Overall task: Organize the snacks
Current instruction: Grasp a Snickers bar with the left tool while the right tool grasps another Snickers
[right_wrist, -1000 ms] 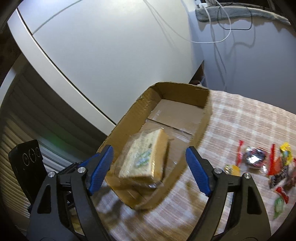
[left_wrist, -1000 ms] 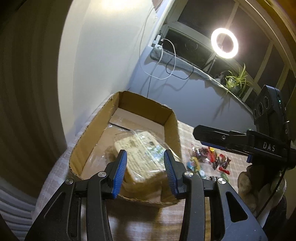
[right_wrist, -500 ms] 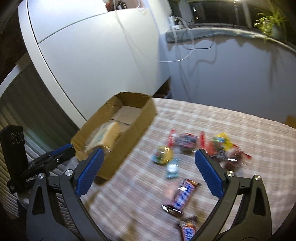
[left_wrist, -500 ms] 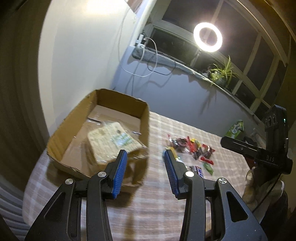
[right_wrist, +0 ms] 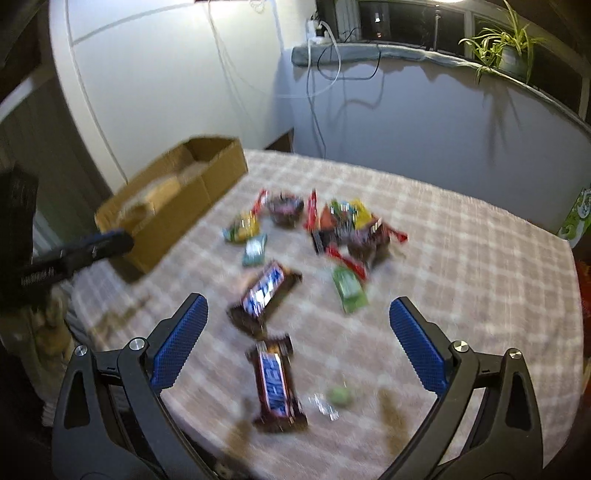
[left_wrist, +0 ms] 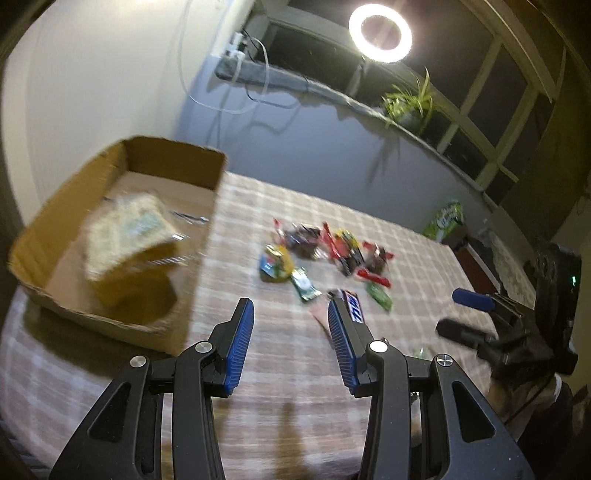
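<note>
Cardboard box [left_wrist: 122,236] at table's left holds a wrapped bread pack [left_wrist: 129,236]. Left gripper [left_wrist: 290,343] part-open, empty, over checked cloth [left_wrist: 280,387]. Loose snacks [right_wrist: 332,229] mid-table. Right gripper [right_wrist: 295,343] jaws wide, nothing gripped, straddling two chocolate bars [right_wrist: 275,384].

Room at night, lit by a ring light.

A ring light [left_wrist: 380,35] glows before dark window panes [left_wrist: 476,110]. A potted plant [left_wrist: 410,103] stands on the long sill [right_wrist: 369,51]. White cables [left_wrist: 221,99] hang down the grey-blue wall [right_wrist: 406,122]. A white panel [right_wrist: 166,74] stands at left. A checked cloth [right_wrist: 461,258] covers the counter.
</note>
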`<state>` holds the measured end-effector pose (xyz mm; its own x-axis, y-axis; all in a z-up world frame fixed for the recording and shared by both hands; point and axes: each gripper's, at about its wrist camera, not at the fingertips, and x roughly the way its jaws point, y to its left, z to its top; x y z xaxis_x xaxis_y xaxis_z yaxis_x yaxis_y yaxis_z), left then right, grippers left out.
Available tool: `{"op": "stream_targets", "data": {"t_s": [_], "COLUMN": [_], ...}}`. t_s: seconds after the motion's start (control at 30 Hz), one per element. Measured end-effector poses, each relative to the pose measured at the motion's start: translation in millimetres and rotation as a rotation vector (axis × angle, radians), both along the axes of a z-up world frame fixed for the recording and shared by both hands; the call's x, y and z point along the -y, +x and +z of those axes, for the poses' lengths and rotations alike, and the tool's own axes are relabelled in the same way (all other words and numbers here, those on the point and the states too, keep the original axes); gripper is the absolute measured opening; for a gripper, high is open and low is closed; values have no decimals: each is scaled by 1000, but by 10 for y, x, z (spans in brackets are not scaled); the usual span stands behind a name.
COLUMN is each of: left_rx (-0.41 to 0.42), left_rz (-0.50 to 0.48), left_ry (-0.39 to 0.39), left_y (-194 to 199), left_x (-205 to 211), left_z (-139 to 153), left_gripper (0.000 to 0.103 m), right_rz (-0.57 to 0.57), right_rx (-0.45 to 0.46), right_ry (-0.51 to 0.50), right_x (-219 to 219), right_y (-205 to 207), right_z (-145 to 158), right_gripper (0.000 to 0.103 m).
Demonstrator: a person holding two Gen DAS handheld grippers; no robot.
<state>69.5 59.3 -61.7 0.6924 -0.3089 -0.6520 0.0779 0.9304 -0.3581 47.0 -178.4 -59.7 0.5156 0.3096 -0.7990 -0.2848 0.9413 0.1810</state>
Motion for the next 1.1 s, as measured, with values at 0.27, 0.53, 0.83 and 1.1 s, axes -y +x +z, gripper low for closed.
{"op": "stream_targets", "data": {"t_s": [0.27,0.53,0.83,1.1], "left_rx": [-47,-75,-140,-174], "left_rz": [-116,-222,-272,-293], "left_ry": [32,114,210,282], "left_y": [199,463,675,757], "left_x": [472,880,1072,1171], "left_z": [-163,-240,-403,-486], "left_gripper": [40,29,28,28], "right_rz": [94,121,139,159], "right_rx": [-53,-96,-106,-111], "right_ry": [-44,-19,-18,-42], "right_x": [-124,-137,-170,-243], "right_y": [-260,-243,-232,-221], "right_z": [-296,-483,-590,-674], "right_gripper": [95,72,60,47]}}
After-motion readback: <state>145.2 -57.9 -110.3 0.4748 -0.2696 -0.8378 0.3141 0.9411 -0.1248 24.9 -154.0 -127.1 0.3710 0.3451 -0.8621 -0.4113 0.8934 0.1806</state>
